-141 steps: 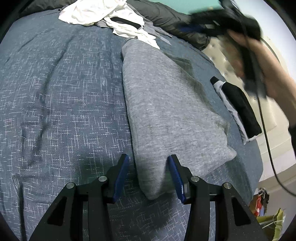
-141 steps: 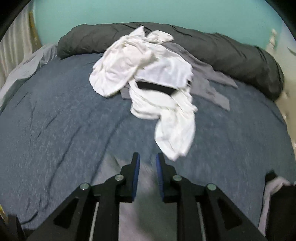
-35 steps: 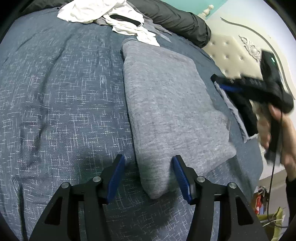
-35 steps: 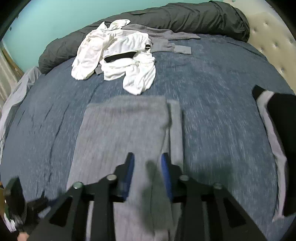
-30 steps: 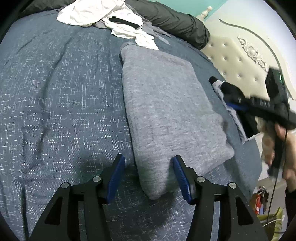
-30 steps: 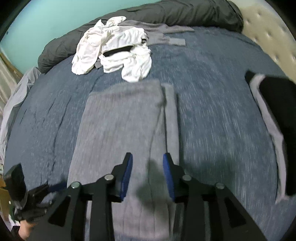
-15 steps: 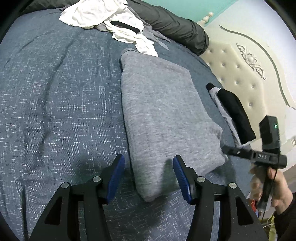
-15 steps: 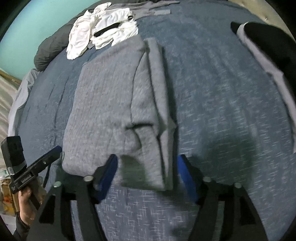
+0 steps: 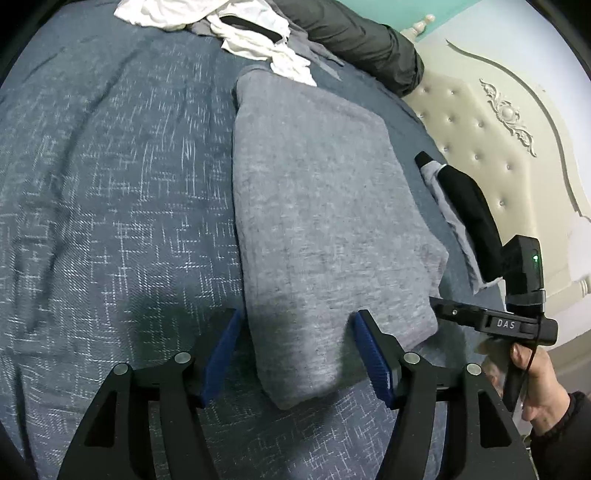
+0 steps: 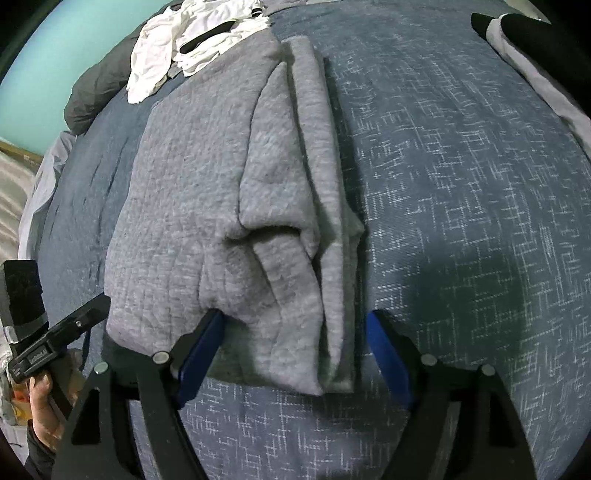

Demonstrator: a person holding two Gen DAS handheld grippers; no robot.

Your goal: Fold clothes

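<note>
Folded grey garment [image 9: 321, 206] flat on blue bedspread [image 9: 110, 184]; left gripper [image 9: 295, 354] and right gripper [image 10: 295, 350] — jaws spread wide — astride its near corners, nothing clamped.

Both tongs [image 9: 295, 354] [image 10: 295, 350] gape wide (nothing gripped).

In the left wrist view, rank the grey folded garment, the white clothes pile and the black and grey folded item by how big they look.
1. grey folded garment, by far the largest.
2 and 3. white clothes pile and black and grey folded item look similar; the pile lies farther away and is cut by the frame edge, so I would not rank them.
</note>
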